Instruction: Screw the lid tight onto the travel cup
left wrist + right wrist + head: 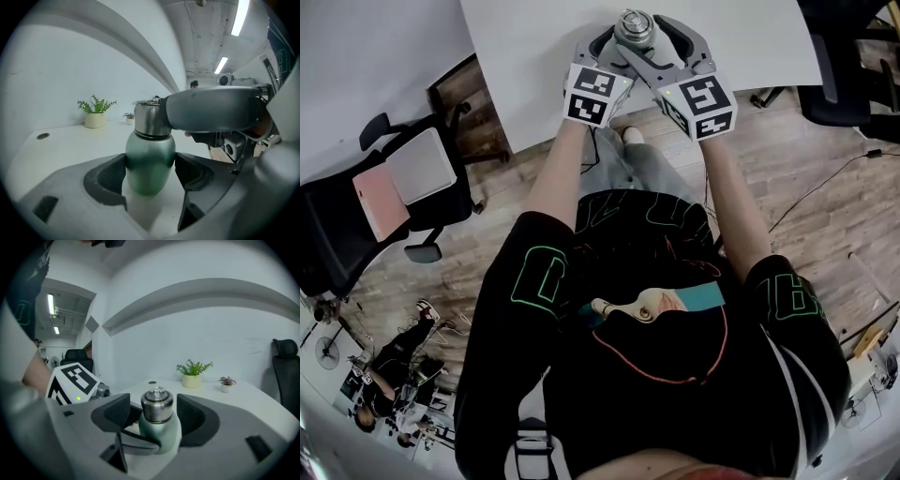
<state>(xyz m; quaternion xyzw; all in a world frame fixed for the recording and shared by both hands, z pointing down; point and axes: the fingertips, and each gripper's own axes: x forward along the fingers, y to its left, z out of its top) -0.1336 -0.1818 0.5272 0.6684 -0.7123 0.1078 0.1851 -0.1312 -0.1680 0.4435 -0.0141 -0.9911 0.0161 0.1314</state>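
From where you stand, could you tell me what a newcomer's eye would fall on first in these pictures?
First, the green travel cup with its steel lid, upright on the white table in front of the person. The left gripper clamps the cup's body between its fingers, while the right gripper holds its fingers either side of the lid, apparently clear of it. A small potted plant sits behind, by the wall.

We are seeing bright, even indoor light throughout. In the left gripper view the ceiling strip lights (pixel 240 16) are burning out to pure white, and the travel cup (pixel 150 161) is carrying a soft sheen above a faint grey patch on the white table (pixel 70 140). Both gripper views are bulging heavily and darkening to black at the corners, and their closest surfaces are smearing out of focus. The head view is bending at its rim.
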